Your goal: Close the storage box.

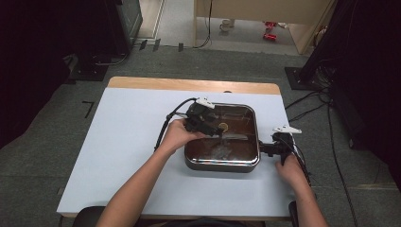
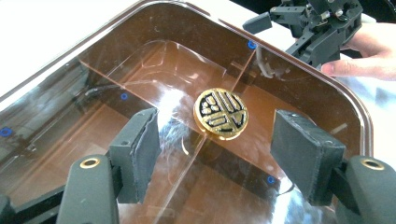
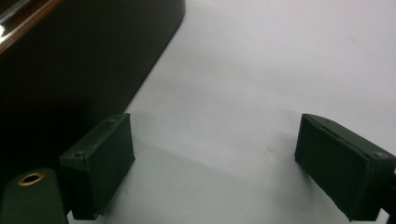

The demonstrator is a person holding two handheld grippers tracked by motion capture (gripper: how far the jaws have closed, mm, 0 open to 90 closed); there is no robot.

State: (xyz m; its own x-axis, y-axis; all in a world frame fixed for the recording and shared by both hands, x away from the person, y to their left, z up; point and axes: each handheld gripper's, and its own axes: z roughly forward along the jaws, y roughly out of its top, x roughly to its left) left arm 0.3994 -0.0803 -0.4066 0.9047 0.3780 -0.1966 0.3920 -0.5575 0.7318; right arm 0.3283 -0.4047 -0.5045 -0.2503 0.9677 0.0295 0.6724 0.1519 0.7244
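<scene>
White surface with a wood strip along the far edge. Right of centre on it sits a square box with rounded corners, dark metal-looking walls, closed by a clear brown-tinted lid; dividers inside are visible through the lid. Round gold-and-black knob at lid centre, also seen in the high view. Left gripper over the lid, jaws wide open, one on each side of the knob, not touching it, holding nothing. Right gripper just beside the box's right wall, low over the surface; in the right gripper view its jaws are spread wide and empty, box wall at left. Right hand behind it.
</scene>
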